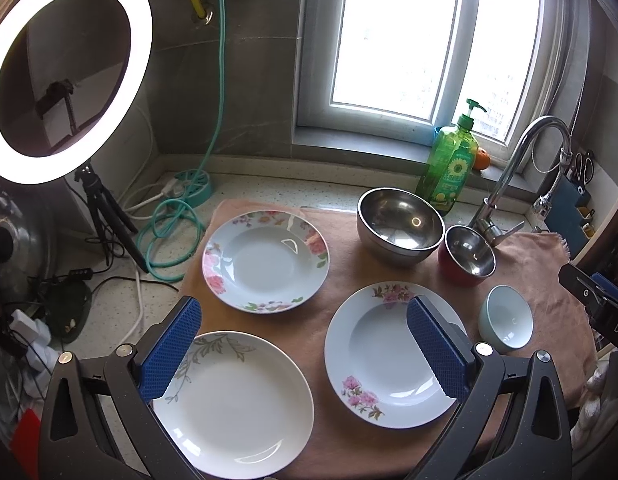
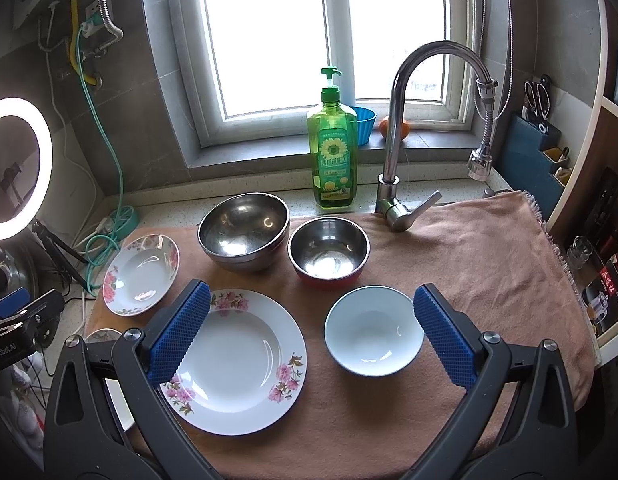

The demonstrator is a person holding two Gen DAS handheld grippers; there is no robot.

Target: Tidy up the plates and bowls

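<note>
Both tongs hover wide open and empty above a tan towel [image 2: 469, 264] on the counter [image 1: 121, 312]. The left tongs [image 1: 305, 344] straddle the gap between a leaf-patterned plate [image 1: 233, 408] and a pink-flowered plate [image 1: 381, 360]. The right tongs [image 2: 313, 334] frame that pink-flowered plate [image 2: 237, 364] and a pale blue bowl [image 2: 373, 332]. Farther back sit a rose-rimmed plate [image 1: 265, 260], a large steel bowl [image 2: 243, 236] and a red-sided steel bowl [image 2: 329, 252].

Bright window [image 2: 325, 36] backlight, ring light [image 1: 69, 80] glare, fisheye-warped edges
</note>
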